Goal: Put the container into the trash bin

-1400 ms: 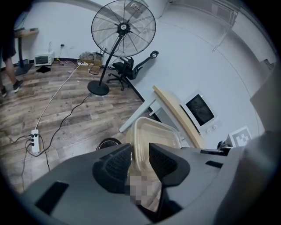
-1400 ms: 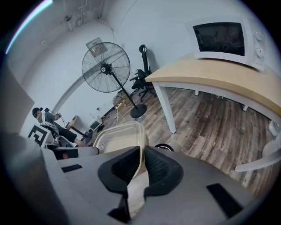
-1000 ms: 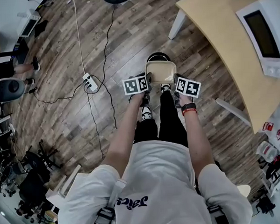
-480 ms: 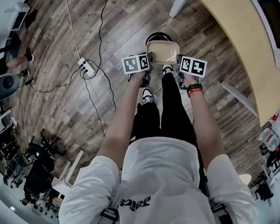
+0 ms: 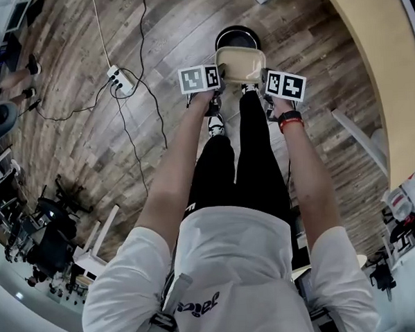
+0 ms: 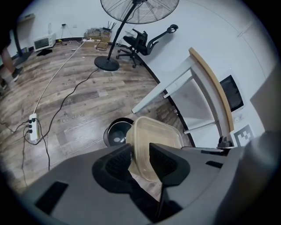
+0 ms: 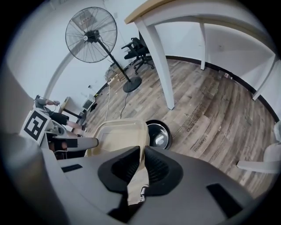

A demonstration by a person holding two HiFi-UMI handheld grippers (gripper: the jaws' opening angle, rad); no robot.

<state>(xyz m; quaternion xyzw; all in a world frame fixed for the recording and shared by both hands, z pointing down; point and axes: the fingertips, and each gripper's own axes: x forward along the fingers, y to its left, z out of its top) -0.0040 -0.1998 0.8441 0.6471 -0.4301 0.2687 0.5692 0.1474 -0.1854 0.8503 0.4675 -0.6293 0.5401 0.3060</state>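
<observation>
A beige, translucent rectangular container (image 5: 241, 63) hangs between my two grippers, just this side of a round black trash bin (image 5: 236, 37) on the wood floor. My left gripper (image 5: 216, 92) is shut on the container's left rim (image 6: 139, 151). My right gripper (image 5: 265, 95) is shut on its right rim (image 7: 139, 162). In the left gripper view the bin (image 6: 117, 133) sits just beyond the container, with something pale at its bottom. The right gripper view shows the bin (image 7: 159, 134) right behind the container's (image 7: 116, 138) far edge.
A wooden table with white legs (image 5: 380, 83) stands to the right. A power strip (image 5: 119, 79) and cables lie on the floor to the left. A standing fan (image 6: 131, 17) and office chair (image 6: 142, 41) are farther back. The person's shoes (image 5: 216, 125) are just below the grippers.
Both grippers have sunk with the container toward the bin, which now lies close behind the container's far edge.
</observation>
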